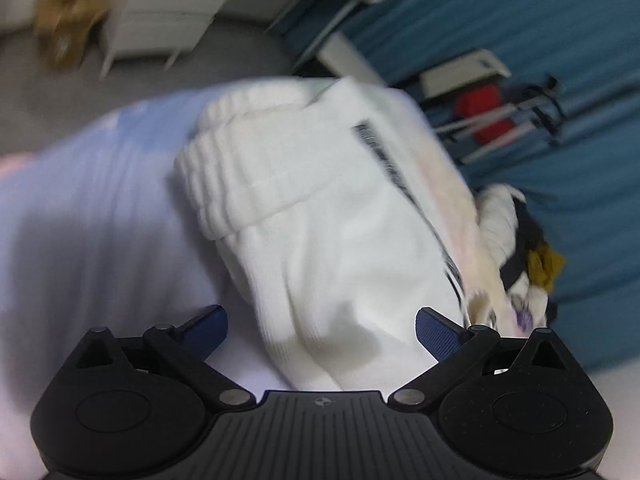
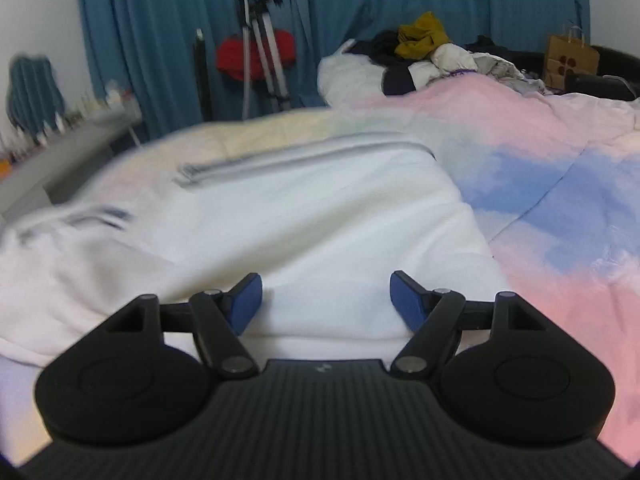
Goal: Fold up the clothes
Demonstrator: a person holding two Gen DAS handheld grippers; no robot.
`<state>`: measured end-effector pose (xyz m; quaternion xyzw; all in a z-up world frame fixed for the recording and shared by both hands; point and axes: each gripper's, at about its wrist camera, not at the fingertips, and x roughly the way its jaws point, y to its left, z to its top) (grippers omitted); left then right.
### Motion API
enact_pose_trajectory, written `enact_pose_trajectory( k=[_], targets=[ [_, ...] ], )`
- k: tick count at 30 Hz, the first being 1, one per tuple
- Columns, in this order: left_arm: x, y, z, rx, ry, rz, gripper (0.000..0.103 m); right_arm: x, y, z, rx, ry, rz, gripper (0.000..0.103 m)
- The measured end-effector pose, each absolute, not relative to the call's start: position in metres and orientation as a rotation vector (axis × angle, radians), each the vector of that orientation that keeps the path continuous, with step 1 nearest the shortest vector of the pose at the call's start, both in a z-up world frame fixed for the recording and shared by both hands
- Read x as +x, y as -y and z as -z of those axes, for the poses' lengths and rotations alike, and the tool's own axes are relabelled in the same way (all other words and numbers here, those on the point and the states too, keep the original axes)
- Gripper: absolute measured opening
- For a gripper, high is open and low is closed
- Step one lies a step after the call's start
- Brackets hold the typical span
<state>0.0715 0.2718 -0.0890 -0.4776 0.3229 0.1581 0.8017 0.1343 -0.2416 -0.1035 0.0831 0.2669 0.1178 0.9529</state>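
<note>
One white garment (image 2: 280, 216) on my pastel bedspread (image 2: 560, 200), long axis running along its dark zipper stripe (image 2: 304, 152), ribbed cuff (image 1: 240, 184) folded over | fluffy, blurry | left gripper (image 1: 320, 332) wide, cloth between the fingers, not pinched | right gripper (image 2: 326, 300) wide, over the fabric | one clothes pile (image 2: 424, 52) behind

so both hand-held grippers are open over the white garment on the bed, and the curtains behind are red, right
Not quite: the curtains are blue, as the right wrist view shows. The rest holds: the left hand-held gripper and right hand-held gripper are open over the white garment.
</note>
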Motion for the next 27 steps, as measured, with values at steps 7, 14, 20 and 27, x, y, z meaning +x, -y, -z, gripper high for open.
enact_pose_trajectory(
  k=[7, 14, 20, 27],
  targets=[
    [0.092, -0.291, 0.09, -1.041, -0.567, -0.414, 0.071, 0.139, 0.235, 0.106, 0.052, -0.503, -0.201, 0.072],
    [0.095, -0.295, 0.082, -1.004, -0.501, -0.397, 0.025, 0.158, 0.244, 0.137, 0.119, -0.62, -0.161, 0.071],
    [0.103, -0.239, 0.024, -0.785, -0.401, -0.377, 0.019, 0.152, 0.259, 0.122, 0.198, -0.646, -0.153, 0.071],
    [0.129, -0.102, -0.054, -0.583, -0.233, -0.277, 0.018, 0.141, 0.301, 0.095, 0.271, -0.595, -0.058, 0.071]
  ],
)
